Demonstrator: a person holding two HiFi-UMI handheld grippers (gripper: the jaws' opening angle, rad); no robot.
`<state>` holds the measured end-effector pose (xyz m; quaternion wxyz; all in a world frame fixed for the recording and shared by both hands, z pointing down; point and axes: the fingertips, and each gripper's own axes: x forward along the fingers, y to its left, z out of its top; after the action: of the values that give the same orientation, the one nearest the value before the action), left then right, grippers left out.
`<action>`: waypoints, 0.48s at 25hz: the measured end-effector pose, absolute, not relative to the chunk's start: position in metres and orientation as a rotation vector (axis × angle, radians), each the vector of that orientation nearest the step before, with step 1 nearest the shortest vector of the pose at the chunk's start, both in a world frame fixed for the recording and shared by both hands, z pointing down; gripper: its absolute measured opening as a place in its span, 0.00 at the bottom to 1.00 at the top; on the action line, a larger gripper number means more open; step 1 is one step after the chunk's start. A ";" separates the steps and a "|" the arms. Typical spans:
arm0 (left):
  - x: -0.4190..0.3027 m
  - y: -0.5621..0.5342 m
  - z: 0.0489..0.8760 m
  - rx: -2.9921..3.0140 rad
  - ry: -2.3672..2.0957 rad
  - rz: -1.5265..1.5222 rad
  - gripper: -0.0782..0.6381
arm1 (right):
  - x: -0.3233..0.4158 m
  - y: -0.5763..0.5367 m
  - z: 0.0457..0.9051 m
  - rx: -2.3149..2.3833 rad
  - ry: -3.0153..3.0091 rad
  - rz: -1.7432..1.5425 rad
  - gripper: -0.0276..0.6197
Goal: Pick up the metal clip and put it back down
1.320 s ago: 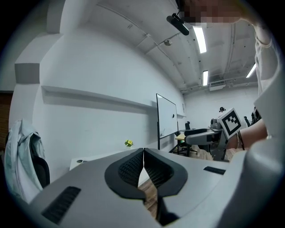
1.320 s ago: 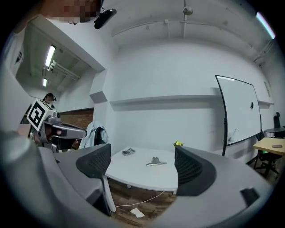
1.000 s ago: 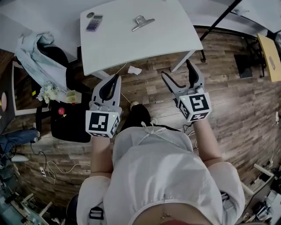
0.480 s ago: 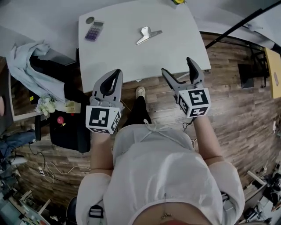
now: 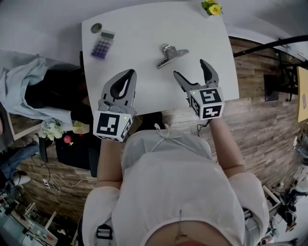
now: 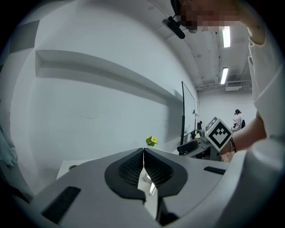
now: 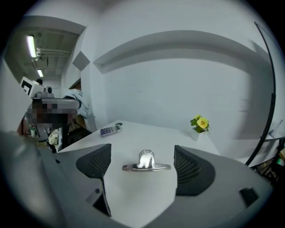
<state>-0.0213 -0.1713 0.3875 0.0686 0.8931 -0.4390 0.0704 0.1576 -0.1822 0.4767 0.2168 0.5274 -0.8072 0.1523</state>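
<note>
A shiny metal clip (image 5: 171, 55) lies flat on the white table (image 5: 134, 62), a little beyond my right gripper (image 5: 189, 71). In the right gripper view the clip (image 7: 146, 163) sits centred ahead of the wide-apart jaws, untouched; this gripper (image 7: 142, 160) is open and empty. My left gripper (image 5: 126, 78) hovers over the table's near left part, jaws pressed together on nothing. In the left gripper view its tips (image 6: 143, 151) meet, and a sliver of the clip (image 6: 147, 180) shows through the gap below them.
A purple calculator (image 5: 102, 44) and a small round grey object (image 5: 96, 28) lie at the table's far left. A small yellow flower (image 5: 211, 7) stands at the far right corner. A dark chair draped with cloth (image 5: 33, 91) stands left of the table.
Both grippers have moved forward from above the wooden floor to over the table's near edge. The right gripper now faces the clip at close range. The clip has not moved.
</note>
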 end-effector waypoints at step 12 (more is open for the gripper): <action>-0.055 -0.258 0.451 2.590 -1.328 0.294 0.14 | 0.129 -0.269 0.583 1.277 -2.063 0.594 0.73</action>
<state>-0.0550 -0.2578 0.4511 0.1078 0.8803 -0.4511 0.0998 0.1291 -0.2688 0.5835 0.3164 0.4851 -0.7834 0.2255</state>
